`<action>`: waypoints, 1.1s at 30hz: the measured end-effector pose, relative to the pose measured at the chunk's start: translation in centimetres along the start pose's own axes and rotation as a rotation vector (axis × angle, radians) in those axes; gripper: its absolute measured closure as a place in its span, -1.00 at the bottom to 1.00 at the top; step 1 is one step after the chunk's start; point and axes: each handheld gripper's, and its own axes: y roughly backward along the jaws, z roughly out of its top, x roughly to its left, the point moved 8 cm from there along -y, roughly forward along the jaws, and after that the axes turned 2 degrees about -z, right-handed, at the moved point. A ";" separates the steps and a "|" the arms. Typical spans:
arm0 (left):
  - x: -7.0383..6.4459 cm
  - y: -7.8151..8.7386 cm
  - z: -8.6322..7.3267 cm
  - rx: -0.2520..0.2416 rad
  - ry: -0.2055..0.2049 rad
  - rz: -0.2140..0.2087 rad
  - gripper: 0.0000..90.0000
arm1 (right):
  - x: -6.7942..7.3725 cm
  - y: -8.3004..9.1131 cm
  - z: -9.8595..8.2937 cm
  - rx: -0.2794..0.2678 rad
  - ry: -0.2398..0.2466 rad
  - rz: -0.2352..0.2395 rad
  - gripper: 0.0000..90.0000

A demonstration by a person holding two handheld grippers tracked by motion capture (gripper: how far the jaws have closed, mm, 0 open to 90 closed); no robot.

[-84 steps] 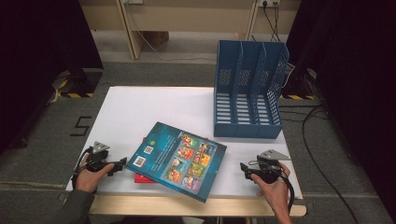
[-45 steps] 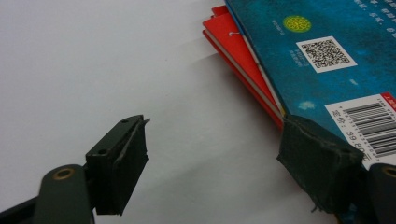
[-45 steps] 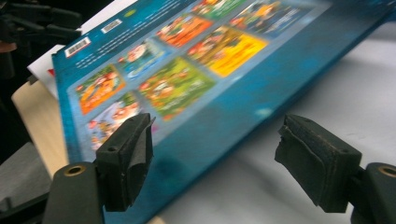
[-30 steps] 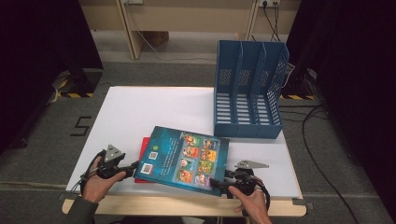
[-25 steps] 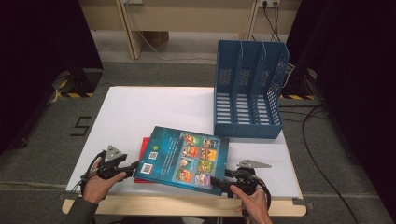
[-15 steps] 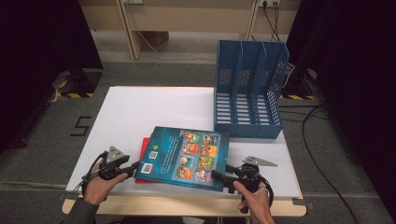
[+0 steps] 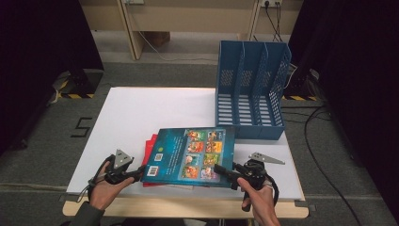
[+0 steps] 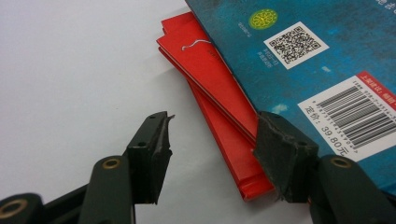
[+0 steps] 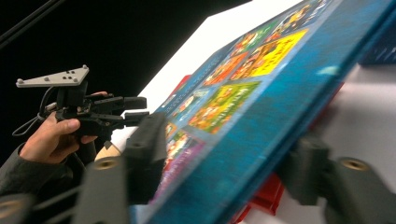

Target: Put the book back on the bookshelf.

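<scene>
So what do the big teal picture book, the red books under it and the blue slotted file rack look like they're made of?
Big teal picture book: looks like a stiff printed board cover with a slight sheen; its thick flat edge shows between the right gripper jaws. Red books: thin card covers, smooth, seemingly glossy. Blue slotted file rack: probably moulded plastic, judging by its even colour and regular slots.

Red books [image 7: 149, 146] largely under blue book [image 7: 193, 155]

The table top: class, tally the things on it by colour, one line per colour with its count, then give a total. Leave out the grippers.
Teal: 1, the picture book
Red: 2, the thin red books stacked under it
Blue: 1, the file rack
Total: 4
</scene>
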 end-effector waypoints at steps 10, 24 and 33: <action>-0.6 0.0 0.2 -0.010 -0.017 0.011 -0.03 | 1.1 -0.1 1.9 -0.014 0.039 -0.016 0.06; -0.7 0.0 0.3 -0.017 -0.030 0.028 -0.06 | 2.7 -0.2 2.4 0.080 0.121 0.013 0.09; -1.8 -0.1 0.7 -0.029 -0.051 0.025 -0.02 | 3.0 -0.2 5.1 -0.008 0.016 0.060 -0.05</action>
